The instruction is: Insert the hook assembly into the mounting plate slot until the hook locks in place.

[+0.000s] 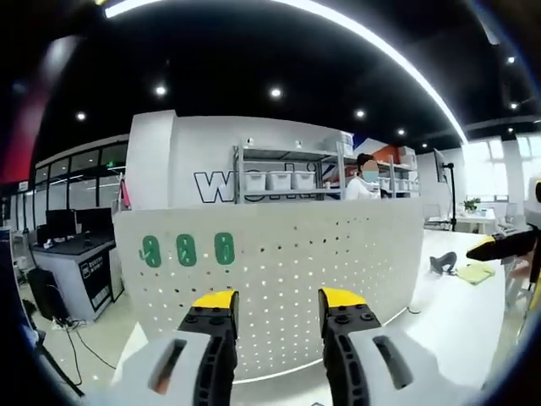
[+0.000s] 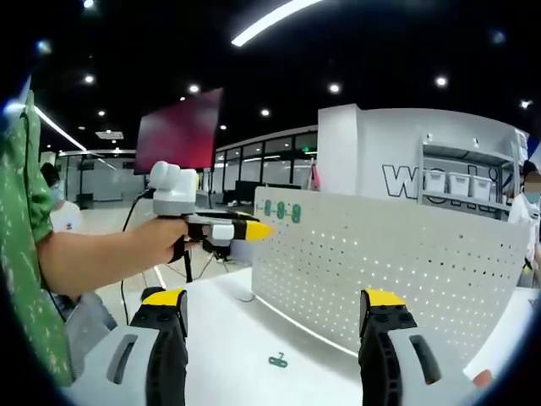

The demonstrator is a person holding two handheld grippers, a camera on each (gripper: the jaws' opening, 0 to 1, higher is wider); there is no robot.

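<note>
- The right gripper (image 2: 275, 326) rises from six o'clock, its two yellow-tipped black jaws spread wide with nothing between them.
- A white pegboard panel (image 2: 380, 254) stands upright on the white table (image 2: 228, 338), reaching from centre toward three o'clock.
- Three green hooks (image 2: 281, 209) sit in a row near the panel's upper corner, around twelve o'clock of it.
- A small green hook piece (image 2: 277, 361) lies flat on the table between the jaws, near six o'clock.
- At nine o'clock a person's hand (image 2: 156, 237) holds the left gripper (image 2: 258, 229); its yellow tips look closed, though that is hard to judge, and they point at the panel's edge.
</note>
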